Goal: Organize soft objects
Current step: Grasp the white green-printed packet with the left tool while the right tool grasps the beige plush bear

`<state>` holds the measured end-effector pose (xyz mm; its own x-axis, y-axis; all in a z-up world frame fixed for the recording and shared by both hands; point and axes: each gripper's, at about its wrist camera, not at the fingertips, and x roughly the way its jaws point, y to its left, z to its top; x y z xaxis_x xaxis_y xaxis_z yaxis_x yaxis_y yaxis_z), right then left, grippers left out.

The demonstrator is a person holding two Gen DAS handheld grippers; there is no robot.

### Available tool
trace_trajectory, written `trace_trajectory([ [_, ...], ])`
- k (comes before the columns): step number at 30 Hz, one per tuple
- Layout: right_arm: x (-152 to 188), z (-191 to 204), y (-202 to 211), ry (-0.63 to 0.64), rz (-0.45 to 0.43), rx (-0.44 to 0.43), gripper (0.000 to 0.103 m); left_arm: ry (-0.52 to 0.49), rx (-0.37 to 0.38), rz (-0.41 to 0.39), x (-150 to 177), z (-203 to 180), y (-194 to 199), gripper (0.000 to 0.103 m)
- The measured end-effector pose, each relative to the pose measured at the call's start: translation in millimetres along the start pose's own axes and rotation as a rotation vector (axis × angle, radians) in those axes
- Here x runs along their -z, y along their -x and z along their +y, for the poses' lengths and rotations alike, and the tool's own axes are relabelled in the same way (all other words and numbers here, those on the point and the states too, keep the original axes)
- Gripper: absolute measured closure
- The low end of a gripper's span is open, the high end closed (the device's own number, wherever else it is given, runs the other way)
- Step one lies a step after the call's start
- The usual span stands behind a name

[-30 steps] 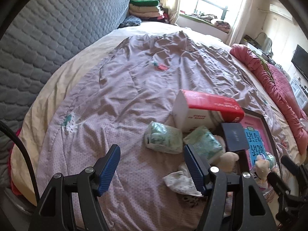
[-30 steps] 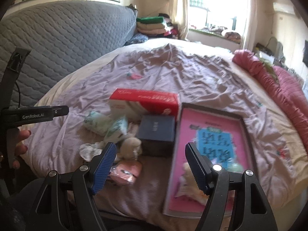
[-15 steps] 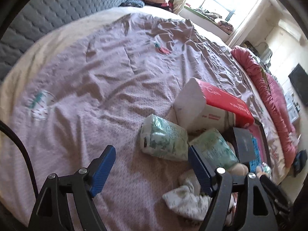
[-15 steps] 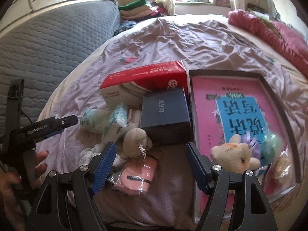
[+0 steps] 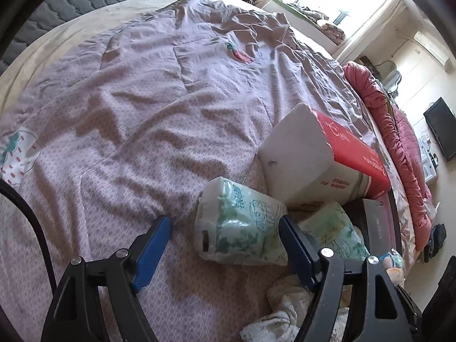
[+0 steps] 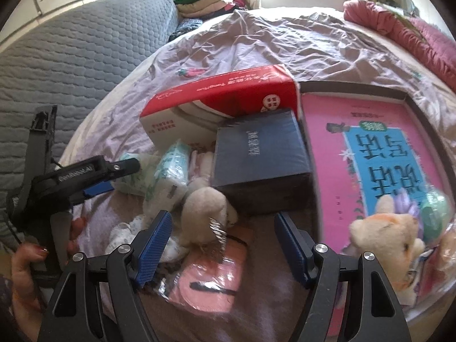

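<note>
On a bed covered with a wrinkled lilac sheet (image 5: 159, 119), a clutter of soft things and boxes lies near the foot edge. The left gripper (image 5: 225, 245) points steeply down at a green-and-white tissue pack (image 5: 242, 225). Its blue jaws are spread wide, having just been opening, and touch nothing. The pack lies in the right half of the gap between them: its right end sits just beside the right jaw, while bare sheet separates its left end from the left jaw. Its long axis runs roughly across the gap, from jaw to jaw. Closing here would likely squeeze it end to end, so a small shift toward the right looks needed first. A second tissue pack (image 5: 339, 233) lies just right of it, and a red-and-white tissue box (image 5: 319, 159) stands just behind, touching or nearly so.

The right gripper (image 6: 222, 245) also hangs with its jaws spread and empty. A cream plush toy (image 6: 205, 213) lies between them, nearer the left jaw, on top of a pink pouch (image 6: 211, 276). A dark blue box (image 6: 259, 156) stands just beyond it. An orange plush toy (image 6: 387, 236) rests on a pink book (image 6: 327, 154) inside a dark tray (image 6: 353, 92), off to the right.

Each gripper is nearest its own target: the left to the tissue pack, the right to the cream toy.
</note>
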<state>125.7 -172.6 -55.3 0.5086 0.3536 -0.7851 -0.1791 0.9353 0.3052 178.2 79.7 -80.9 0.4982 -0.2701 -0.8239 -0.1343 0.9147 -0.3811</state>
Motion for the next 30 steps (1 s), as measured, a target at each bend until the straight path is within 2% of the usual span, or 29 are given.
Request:
trace_trajectory([
  [4, -1.1, 3.9, -7.9, 0.007, 0.012, -0.008, 0.046, -0.015, 0.011, -0.002, 0.4, -3.2, -2.8, 0.027],
  [10, -0.7, 7.6, -14.7, 0.011, 0.018, -0.021, 0.060, -0.026, 0.033, 0.007, 2.6, -6.1, -5.2, 0.038],
  [12, -0.3, 5.6, -14.3, 0.000, 0.017, -0.028, 0.062, -0.008, 0.061, 0.015, 3.7, -4.3, -6.1, 0.041],
  [15, 0.3, 4.0, -12.4, -0.003, 0.010, -0.039, 0.064, 0.000, 0.066, 0.016, 4.1, -1.5, -6.4, 0.049],
  [17, 0.7, 3.7, -10.1, -0.004, 0.003, -0.044, 0.065, 0.022, 0.101, 0.009, 4.3, 2.5, -4.2, 0.061],
  [19, 1.6, 4.5, -7.1, 0.002, 0.003, -0.042, 0.065, 0.031, 0.115, 0.010, 4.8, 4.2, -3.6, 0.063],
  [23, 4.7, 5.0, 2.1, 0.010, -0.008, -0.043, 0.066, 0.014, 0.106, -0.013, 7.5, 1.2, 4.2, 0.072],
  [30, 10.0, 7.6, 21.4, 0.025, -0.034, -0.055, 0.066, -0.029, 0.053, -0.083, 12.6, -4.0, 37.2, 0.075],
])
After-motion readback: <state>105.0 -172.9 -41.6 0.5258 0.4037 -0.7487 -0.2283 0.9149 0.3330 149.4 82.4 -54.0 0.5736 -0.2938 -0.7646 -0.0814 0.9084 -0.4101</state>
